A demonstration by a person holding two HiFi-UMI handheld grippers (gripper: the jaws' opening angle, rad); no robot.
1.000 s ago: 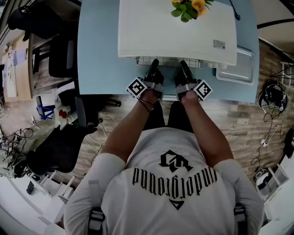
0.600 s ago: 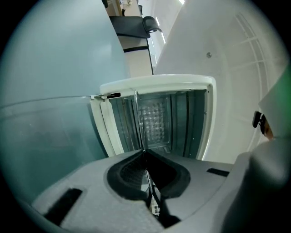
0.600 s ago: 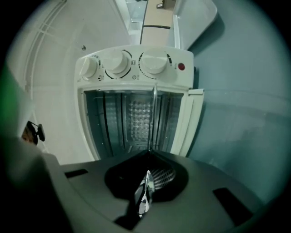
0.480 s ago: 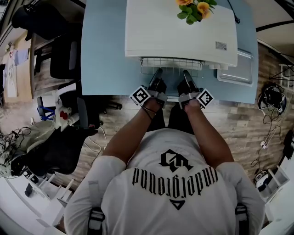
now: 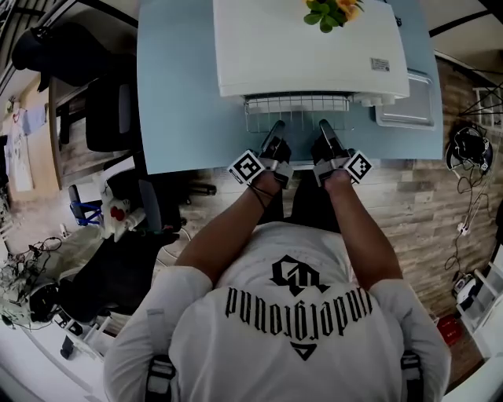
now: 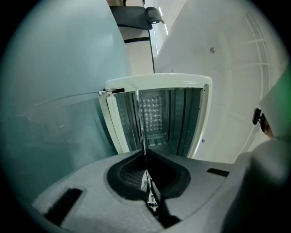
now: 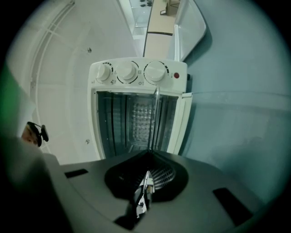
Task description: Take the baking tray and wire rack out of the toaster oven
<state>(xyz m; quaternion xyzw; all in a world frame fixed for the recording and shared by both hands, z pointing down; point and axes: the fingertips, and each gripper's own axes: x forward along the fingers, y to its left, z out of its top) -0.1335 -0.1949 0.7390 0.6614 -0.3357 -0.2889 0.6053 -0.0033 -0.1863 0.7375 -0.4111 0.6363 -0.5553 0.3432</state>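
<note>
The white toaster oven stands on the light blue table. The wire rack sticks partway out of the oven's front. My left gripper and right gripper are side by side, each shut on the rack's near edge. In the left gripper view the rack shows edge-on as a thin line running from the oven cavity into my left gripper. The right gripper view shows the same thin rack entering my right gripper, below the oven's knobs. A metal baking tray lies on the table right of the oven.
A potted plant with yellow flowers sits on the oven. The oven's glass door hangs open under the rack. Dark office chairs stand left of the table, with cables and clutter on the wooden floor.
Both grippers have drawn back toward the person, and more of the wire rack now shows outside the oven's front.
</note>
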